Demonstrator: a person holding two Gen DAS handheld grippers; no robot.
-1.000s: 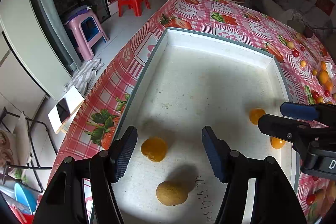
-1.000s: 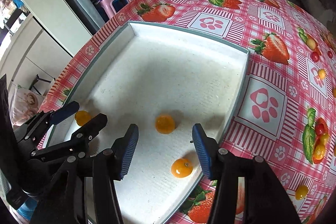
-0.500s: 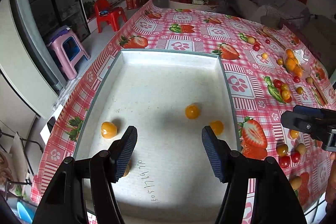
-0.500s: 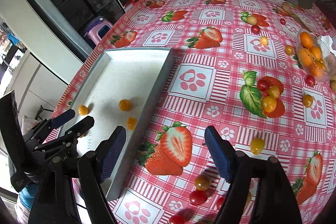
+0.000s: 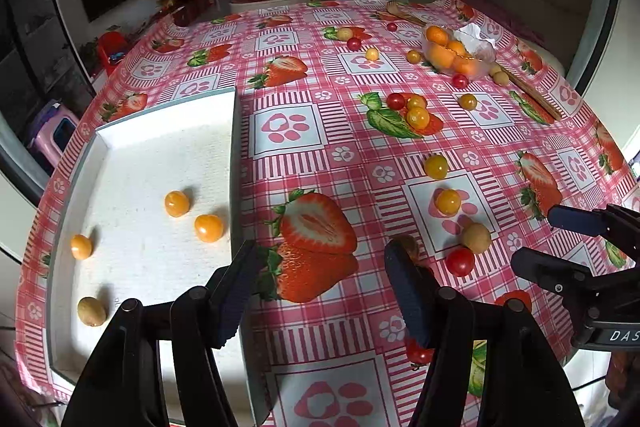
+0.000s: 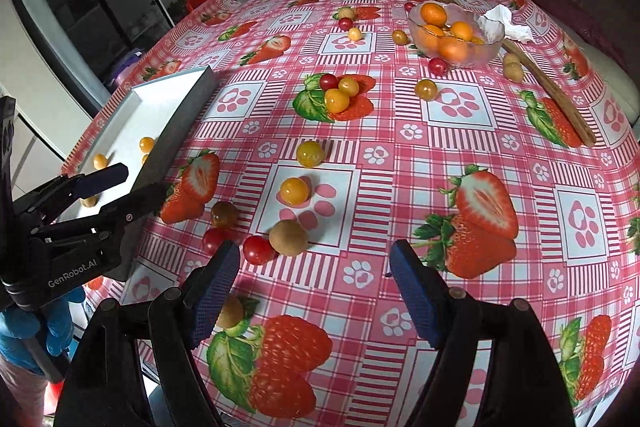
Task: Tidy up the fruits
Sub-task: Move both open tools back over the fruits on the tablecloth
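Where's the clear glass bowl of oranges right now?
In the right wrist view the clear glass bowl of oranges sits at the table's far right, beside a crumpled white tissue, with a red cherry tomato at its near edge.

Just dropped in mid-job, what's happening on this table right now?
Fruit sorting is under way. The white tray holds three orange fruits and one brownish one. Both the left gripper and the right gripper are open and empty, above the tablecloth. Many small fruits are loose on it, such as a red tomato, near the right gripper.

White lettering "GenRobot.AI" stands on the left gripper (image 6: 120,187) body; the right gripper (image 5: 560,239) body shows the cut-off letters "DAS".
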